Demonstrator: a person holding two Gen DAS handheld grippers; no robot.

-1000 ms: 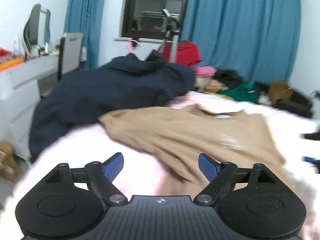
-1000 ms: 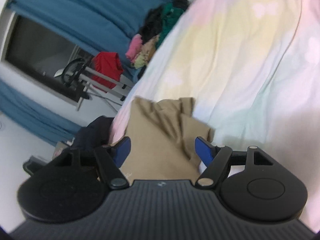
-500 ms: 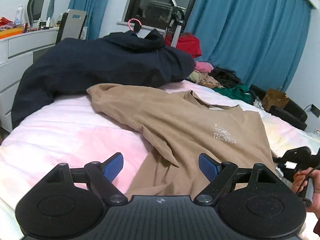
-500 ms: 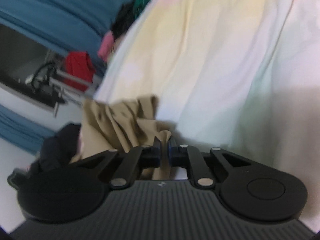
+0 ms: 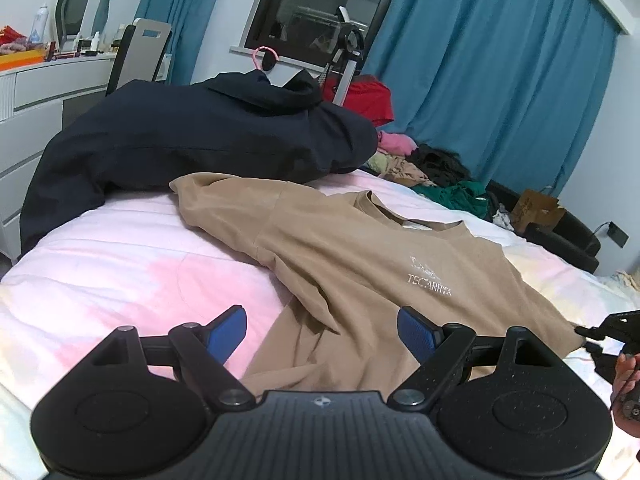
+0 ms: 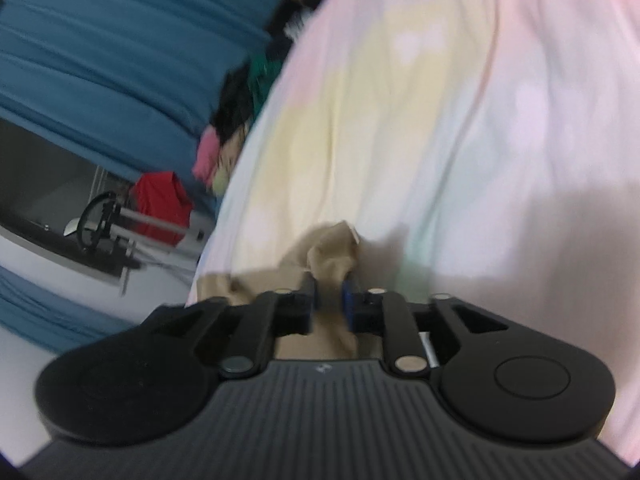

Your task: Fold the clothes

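Two grippers work the tan shirt (image 5: pixel 360 264) spread on the bed (image 5: pixel 120 264): right gripper (image 6: pixel 330 300) jaws just loosened around its bunched corner, left gripper (image 5: pixel 322 330) jaws apart over the near hem.

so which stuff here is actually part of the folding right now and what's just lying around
In the job:
- tan t-shirt
- right gripper, bunched shirt fabric between its pads
- left gripper, open

Lying about:
- dark hoodie
- clothes pile
- cardboard box
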